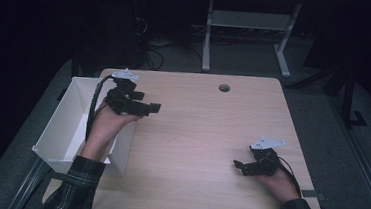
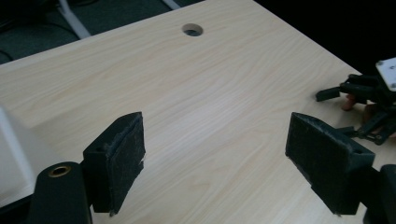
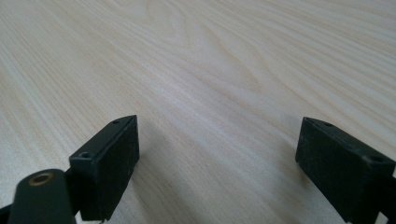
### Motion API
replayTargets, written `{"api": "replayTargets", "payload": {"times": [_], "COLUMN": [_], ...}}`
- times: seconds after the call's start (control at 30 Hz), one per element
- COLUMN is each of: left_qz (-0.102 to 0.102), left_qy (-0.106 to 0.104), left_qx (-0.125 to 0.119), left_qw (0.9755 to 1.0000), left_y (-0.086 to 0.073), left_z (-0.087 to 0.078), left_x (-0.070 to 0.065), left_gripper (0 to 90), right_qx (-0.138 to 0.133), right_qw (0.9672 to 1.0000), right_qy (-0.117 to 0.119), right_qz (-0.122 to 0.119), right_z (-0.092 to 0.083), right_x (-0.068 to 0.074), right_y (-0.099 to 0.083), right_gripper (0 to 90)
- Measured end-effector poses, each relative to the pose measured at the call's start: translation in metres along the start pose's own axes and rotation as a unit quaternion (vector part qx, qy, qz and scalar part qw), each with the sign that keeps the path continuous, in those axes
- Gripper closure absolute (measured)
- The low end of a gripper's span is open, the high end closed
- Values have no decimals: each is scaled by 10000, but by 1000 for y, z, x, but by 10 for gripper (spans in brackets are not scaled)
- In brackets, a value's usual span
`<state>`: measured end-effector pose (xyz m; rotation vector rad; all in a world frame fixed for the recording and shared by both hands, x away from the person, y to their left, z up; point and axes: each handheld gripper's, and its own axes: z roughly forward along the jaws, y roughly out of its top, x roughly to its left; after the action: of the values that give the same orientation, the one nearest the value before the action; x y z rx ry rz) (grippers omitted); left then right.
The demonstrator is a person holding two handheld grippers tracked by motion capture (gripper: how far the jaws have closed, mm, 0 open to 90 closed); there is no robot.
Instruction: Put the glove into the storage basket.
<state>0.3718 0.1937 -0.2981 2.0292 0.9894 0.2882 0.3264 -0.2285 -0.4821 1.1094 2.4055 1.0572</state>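
While nothing is gripped by either, the left hand-held gripper [image 1: 145,107] is held with jaws spread wide above the bench [image 1: 196,135], just beside the white bin [image 1: 66,125] at the left edge. The right hand-held gripper [image 1: 241,166], jaws likewise wide apart, is held low over bare wood near the right front corner. A round cable hole [image 1: 224,88] is set near the bench's far edge; a dim room with white desk legs [image 1: 208,36] is seen beyond.
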Motion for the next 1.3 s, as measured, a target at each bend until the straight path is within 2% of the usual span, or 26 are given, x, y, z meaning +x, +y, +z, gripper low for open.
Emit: {"api": "replayTargets", "payload": {"times": [0.13, 0.3, 0.5, 0.57, 0.87, 0.9, 0.97, 1.07, 1.2, 1.3], "left_qz": [67, 147, 257, 316, 500, 500, 591, 585, 823, 895], "left_qy": [-98, -265, -412, -522, -703, -703, -741, -766, -683, -633], "left_qx": [0, 20, 98, 92, 135, 135, 204, 259, 428, 531], "left_qw": [9999, 9995, 9988, 9981, 9962, 9962, 9953, 9950, 9933, 9926], "left_y": [-2, -12, -24, -31, -61, -61, -72, -82, -96, -105], "left_z": [10, 32, 48, 55, 77, 77, 84, 92, 103, 112], "left_x": [-8, -23, -32, -34, -43, -43, -44, -47, -49, -51], "left_gripper": [193, 195, 195, 195, 195, 195, 195, 195, 195, 195], "right_qx": [3, 4, 4, 0, 4, 2, 7, 5, 15, 21], "right_qw": [10000, 10000, 10000, 10000, 10000, 10000, 10000, 10000, 10000, 10000], "right_qy": [0, 0, 1, 3, 2, 1, -6, 2, 5, 4], "right_qz": [8, 5, -7, -21, -18, -20, -25, -21, -20, -22], "right_z": [0, 0, 0, 0, 0, 0, 0, 0, 0, 0], "right_x": [0, 0, 0, 0, 0, 0, 0, 0, 0, 0], "right_y": [0, 0, 0, 0, 0, 0, 0, 0, 0, 0], "right_gripper": [128, 127, 126, 126, 124, 125, 124, 124, 125, 124]}}
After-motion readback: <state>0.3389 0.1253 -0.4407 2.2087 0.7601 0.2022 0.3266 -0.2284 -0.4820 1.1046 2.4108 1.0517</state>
